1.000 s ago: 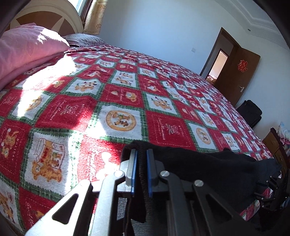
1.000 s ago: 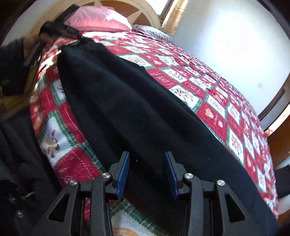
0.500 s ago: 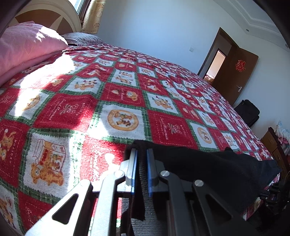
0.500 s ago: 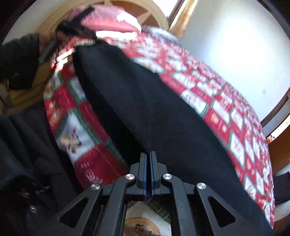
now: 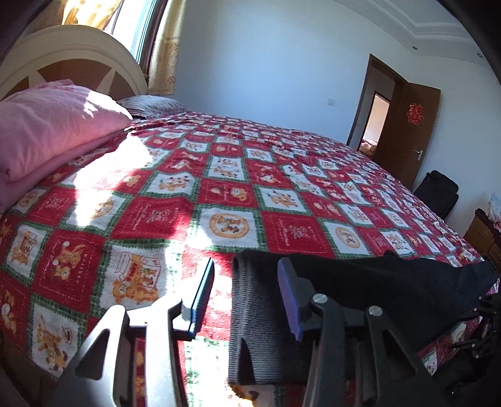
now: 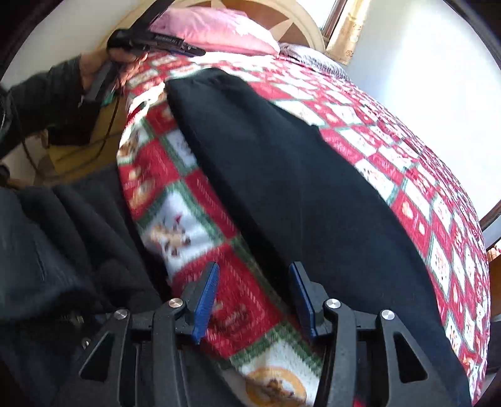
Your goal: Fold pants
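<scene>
So both grippers have just let go. Half a second back the left gripper [image 5: 245,294] was pinched shut on the ribbed waistband end of the pants [image 6: 307,200], and the right gripper [image 6: 253,296] was pressed together down at the near edge of the fabric; now both sets of blue pads are spread wide with nothing between them being squeezed. From the left wrist view the grey ribbed band [image 5: 256,316] sits loose in the gap between the open fingers, resting on the red checkered bedspread [image 5: 219,194] near the bed's edge. From the right wrist view the black pants lie stretched out long along the near side of the bed, running up toward the pink pillow [image 6: 216,29], and the right fingers now straddle bare bedspread just beside the fabric's edge instead of gripping it. That view is a bit motion-blurred, so I'd guess the hand is on the move. My read: the garment has been laid out and released, probably one lengthwise fold done, so the next job is a regrip for folding it across. Can't tell how neatly the layers line up, black on black.
</scene>
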Action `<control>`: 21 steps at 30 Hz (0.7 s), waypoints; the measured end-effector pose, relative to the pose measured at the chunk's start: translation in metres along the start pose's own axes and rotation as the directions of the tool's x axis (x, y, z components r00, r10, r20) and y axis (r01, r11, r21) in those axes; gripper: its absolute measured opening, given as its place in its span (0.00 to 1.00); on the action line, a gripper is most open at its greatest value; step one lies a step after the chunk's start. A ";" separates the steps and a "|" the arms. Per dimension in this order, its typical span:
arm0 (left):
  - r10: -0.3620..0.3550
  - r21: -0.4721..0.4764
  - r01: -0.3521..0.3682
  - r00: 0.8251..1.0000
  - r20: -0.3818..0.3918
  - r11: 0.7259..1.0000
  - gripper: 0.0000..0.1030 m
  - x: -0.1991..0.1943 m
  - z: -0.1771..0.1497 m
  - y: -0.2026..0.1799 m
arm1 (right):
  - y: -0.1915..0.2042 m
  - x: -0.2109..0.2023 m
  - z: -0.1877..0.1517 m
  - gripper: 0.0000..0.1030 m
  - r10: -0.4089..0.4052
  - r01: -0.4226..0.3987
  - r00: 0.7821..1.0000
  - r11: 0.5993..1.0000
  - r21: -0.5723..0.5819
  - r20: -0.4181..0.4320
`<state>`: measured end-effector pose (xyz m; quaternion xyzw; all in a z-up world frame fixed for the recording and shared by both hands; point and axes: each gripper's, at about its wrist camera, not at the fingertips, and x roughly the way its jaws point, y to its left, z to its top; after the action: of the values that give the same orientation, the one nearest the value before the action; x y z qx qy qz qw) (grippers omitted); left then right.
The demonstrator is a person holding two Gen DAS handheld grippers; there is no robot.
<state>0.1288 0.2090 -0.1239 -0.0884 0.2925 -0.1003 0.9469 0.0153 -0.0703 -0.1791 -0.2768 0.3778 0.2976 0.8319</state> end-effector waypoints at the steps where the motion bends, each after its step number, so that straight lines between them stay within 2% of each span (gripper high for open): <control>1: -0.020 0.008 0.020 1.000 -0.002 1.000 0.43 0.002 0.003 -0.007 | -0.001 0.001 0.006 0.47 0.005 -0.005 1.000 1.000 0.008 0.010; 3: -0.058 0.025 0.058 0.998 -0.019 0.998 0.44 0.010 0.007 -0.023 | -0.003 0.003 0.021 0.47 0.007 -0.008 0.999 1.000 0.020 0.039; 5: -0.099 0.037 0.100 0.995 -0.027 0.994 0.49 0.019 0.011 -0.038 | -0.007 0.007 0.036 0.47 -0.003 0.000 0.998 0.999 0.044 0.065; 7: -0.161 0.035 0.163 0.986 -0.052 0.986 0.58 0.030 0.010 -0.051 | -0.017 0.010 0.051 0.47 0.020 -0.028 0.996 0.995 0.092 0.085; 8: -0.168 0.045 0.171 0.983 -0.073 0.984 0.60 0.037 0.007 -0.057 | -0.025 0.014 0.061 0.47 0.039 -0.051 0.994 0.991 0.125 0.097; 11: -0.118 0.091 0.129 0.986 -0.117 0.987 0.59 0.050 -0.006 -0.067 | -0.043 0.023 0.087 0.47 0.044 -0.068 0.991 0.978 0.197 0.125; 16: -0.075 0.119 0.085 0.993 -0.089 0.989 0.60 0.032 -0.026 -0.055 | -0.089 0.061 0.125 0.47 -0.009 -0.033 0.993 0.937 0.349 0.119; 19: -0.017 0.161 0.032 0.995 -0.097 0.986 0.62 0.026 -0.037 -0.040 | -0.113 0.097 0.135 0.47 0.077 -0.107 0.994 0.886 0.451 0.084; 21: 0.011 0.176 0.005 0.996 -0.089 0.984 0.62 0.024 -0.044 -0.031 | -0.118 0.122 0.136 0.45 0.162 -0.159 0.986 0.851 0.500 0.038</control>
<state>0.1187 0.1690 -0.1650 0.0007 0.3247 -0.1280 0.9371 0.2274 -0.0214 -0.1721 -0.0197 0.4660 0.2568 0.8465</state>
